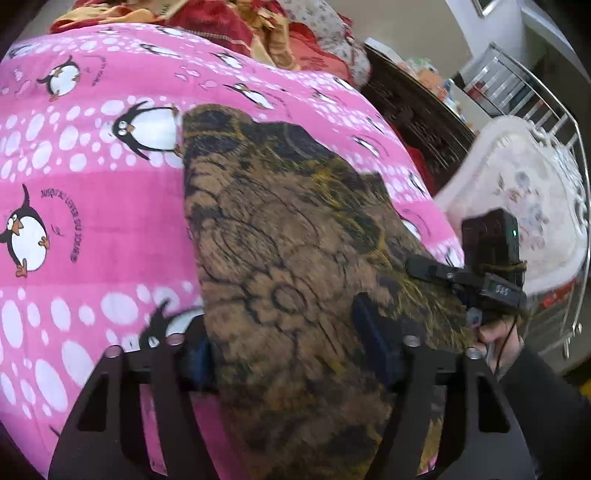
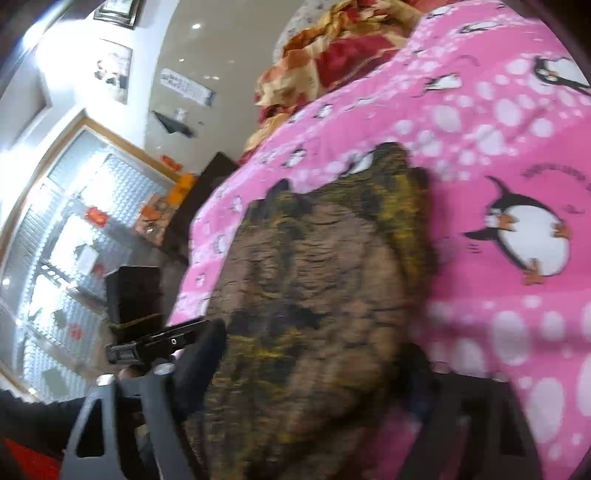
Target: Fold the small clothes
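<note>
Both pairs of fingers stand spread, the left gripper (image 1: 291,354) and right gripper (image 2: 306,373) each straddling the near edge of a brown patterned cloth (image 1: 295,251) lying flat on the pink penguin blanket (image 1: 96,206), red bedding (image 1: 229,22) piled behind it.

A pink penguin-print bedspread (image 1: 92,206) covers the bed, with a heap of red and gold bedding (image 1: 236,26) at its far end. Beside it stand a dark wooden cabinet (image 1: 413,110) and a metal rail (image 1: 546,107) (chrome, catching daylight). A textured-glass door (image 2: 81,236) glows on pale walls.
</note>
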Action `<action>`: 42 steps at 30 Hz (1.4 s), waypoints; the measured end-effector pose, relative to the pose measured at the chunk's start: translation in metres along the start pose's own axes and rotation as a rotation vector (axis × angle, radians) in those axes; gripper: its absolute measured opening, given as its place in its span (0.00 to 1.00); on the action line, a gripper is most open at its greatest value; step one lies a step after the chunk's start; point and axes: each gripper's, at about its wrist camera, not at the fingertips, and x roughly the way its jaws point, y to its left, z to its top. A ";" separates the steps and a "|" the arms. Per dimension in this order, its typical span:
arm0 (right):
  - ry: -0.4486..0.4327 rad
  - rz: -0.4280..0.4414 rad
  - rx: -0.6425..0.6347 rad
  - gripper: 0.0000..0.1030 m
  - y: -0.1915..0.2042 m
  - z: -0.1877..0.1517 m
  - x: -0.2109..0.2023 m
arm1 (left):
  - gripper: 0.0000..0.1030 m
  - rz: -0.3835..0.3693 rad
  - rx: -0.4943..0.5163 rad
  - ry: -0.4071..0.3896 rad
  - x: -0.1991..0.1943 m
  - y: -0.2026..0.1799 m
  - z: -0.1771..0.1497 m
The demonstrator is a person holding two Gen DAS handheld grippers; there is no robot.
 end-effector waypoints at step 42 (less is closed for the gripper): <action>-0.050 -0.308 -0.232 0.30 0.169 0.014 0.068 | 0.26 0.324 -0.129 -0.374 -0.153 0.096 0.008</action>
